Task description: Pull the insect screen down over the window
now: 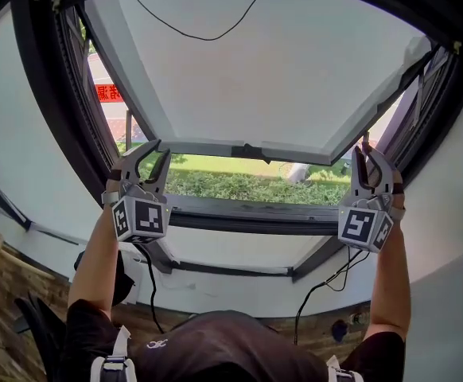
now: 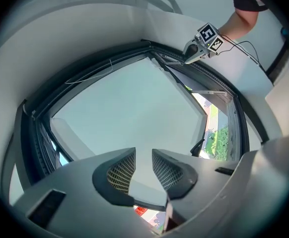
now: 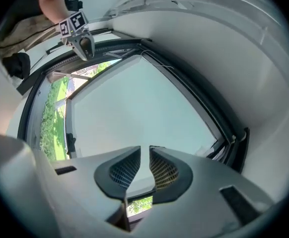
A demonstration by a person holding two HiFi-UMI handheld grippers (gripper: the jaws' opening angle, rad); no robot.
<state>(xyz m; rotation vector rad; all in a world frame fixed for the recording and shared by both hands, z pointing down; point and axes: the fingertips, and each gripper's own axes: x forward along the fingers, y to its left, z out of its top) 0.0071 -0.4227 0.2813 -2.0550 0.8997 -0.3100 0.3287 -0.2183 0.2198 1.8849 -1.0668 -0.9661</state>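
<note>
The pale insect screen covers the upper part of the window, and its bottom bar hangs above a strip of open view. My left gripper is raised at the bar's left end, jaws clearly apart. In the left gripper view only the screen shows through the gap. My right gripper is up at the bar's right end. Its jaws stand a narrow gap apart with nothing pinched between them. Each gripper shows in the other's view: right gripper, left gripper.
A dark window frame surrounds the opening, with a hedge and a red sign outside. A thin black cable sags across the screen's top. More cables hang below the sill, and a chair stands lower left.
</note>
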